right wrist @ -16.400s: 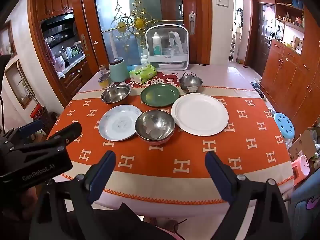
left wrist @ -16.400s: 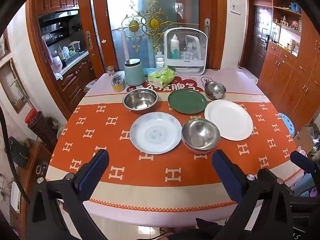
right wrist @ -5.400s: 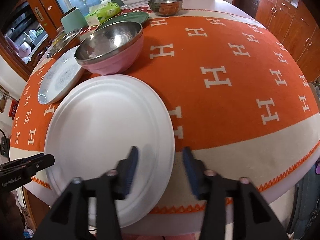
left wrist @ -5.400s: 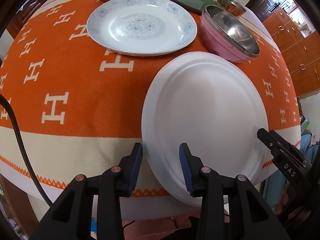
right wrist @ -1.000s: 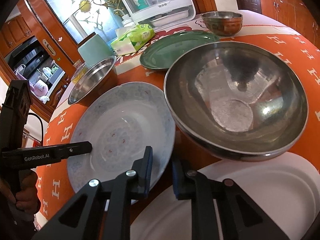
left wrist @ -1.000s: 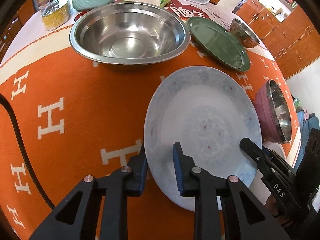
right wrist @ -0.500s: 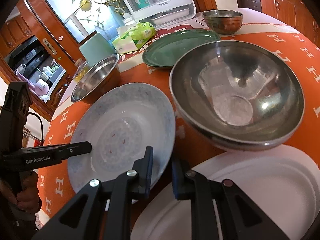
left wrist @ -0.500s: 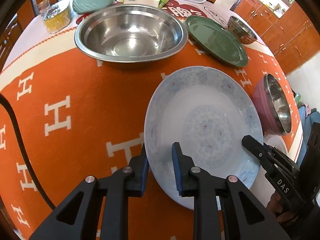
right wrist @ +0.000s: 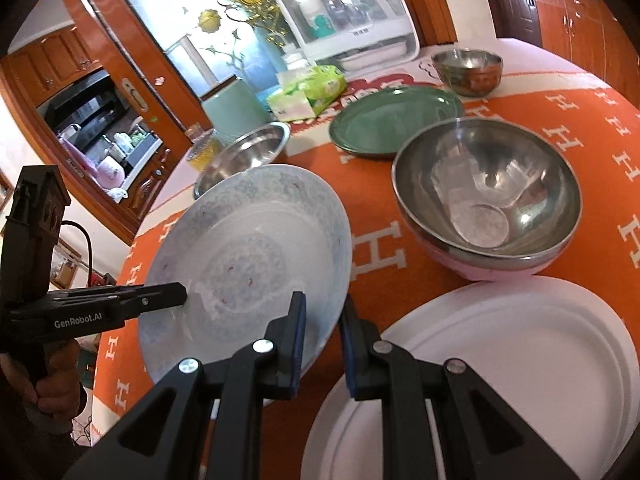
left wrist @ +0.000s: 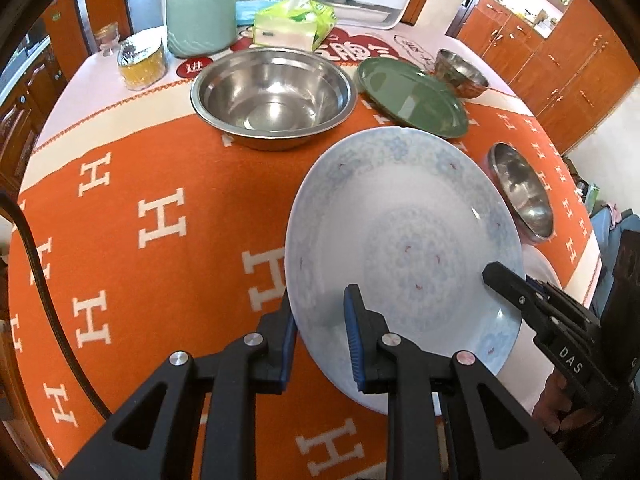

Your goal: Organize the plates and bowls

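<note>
Both grippers hold the pale blue patterned plate (left wrist: 404, 232), lifted and tilted above the orange tablecloth. My left gripper (left wrist: 320, 320) is shut on its near left rim; my right gripper (right wrist: 323, 320) is shut on its right rim, where the plate (right wrist: 248, 256) also shows. The white plate (right wrist: 500, 364) lies on the table near the front edge, to the right of the lifted plate. A pink steel-lined bowl (right wrist: 488, 196) stands behind it. A wide steel bowl (left wrist: 272, 96), a green plate (left wrist: 412, 96) and a small steel bowl (left wrist: 460, 68) stand farther back.
At the table's back are a mint canister (left wrist: 200, 16), a yellow-filled jar (left wrist: 142, 62), a green tissue pack (left wrist: 292, 26) and a white dish-dryer box (right wrist: 348, 20). Wooden cabinets (left wrist: 560, 52) stand to the right. Bare orange cloth (left wrist: 120, 208) lies to the left.
Both grippers have lifted the blue plate higher off the cloth and tilted it. In the right wrist view it has come nearer the white plate. The other dishes have not moved.
</note>
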Demonstrator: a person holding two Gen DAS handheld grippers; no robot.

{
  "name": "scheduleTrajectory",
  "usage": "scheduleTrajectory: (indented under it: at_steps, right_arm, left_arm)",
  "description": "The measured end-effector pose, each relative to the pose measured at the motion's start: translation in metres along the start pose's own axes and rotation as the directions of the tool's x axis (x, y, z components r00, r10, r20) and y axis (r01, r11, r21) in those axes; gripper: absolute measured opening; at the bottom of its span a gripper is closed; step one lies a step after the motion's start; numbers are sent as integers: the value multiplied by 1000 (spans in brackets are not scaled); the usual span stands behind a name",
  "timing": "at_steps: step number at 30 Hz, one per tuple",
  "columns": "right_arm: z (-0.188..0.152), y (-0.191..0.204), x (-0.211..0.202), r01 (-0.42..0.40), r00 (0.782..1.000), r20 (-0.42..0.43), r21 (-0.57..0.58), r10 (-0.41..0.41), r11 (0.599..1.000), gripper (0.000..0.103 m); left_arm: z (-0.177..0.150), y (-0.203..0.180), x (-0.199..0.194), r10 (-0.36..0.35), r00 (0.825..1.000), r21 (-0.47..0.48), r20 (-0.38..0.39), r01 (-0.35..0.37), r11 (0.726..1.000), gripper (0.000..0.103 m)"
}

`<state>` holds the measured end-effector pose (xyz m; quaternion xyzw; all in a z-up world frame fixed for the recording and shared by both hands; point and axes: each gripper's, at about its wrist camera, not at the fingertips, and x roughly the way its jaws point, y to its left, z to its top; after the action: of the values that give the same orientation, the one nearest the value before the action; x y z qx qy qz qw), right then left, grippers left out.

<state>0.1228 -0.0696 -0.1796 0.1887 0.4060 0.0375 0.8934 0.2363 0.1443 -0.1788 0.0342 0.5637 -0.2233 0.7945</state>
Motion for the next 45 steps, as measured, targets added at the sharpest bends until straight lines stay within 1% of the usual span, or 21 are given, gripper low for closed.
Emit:
scheduleTrajectory:
  at_steps: [6, 13, 23, 37, 45]
  right_arm:
    - [-3, 9, -19, -2, 999, 40, -37, 3, 999, 16]
    - [-9, 13, -45, -2, 996, 89, -63, 7, 998, 16]
    - [-26, 3, -83, 24, 991, 131, -39, -18, 999, 16]
    - [-57, -27, -123, 112, 984, 136, 18, -113, 994, 16]
    - [-75, -53, -140, 166, 980, 96, 81, -173, 983, 16]
  left_arm:
    - [-12, -8, -25, 11, 999, 16, 44, -11, 1000, 20]
    - [-26, -20, -47, 4, 996, 38, 89, -7, 999, 21]
    - [-42, -52, -68, -18, 992, 114, 127, 3, 993, 21]
    - [-64, -103, -62, -68, 993, 195, 99, 48, 980, 21]
    - [-78, -136, -46, -103, 994, 247, 48, 88, 965, 22]
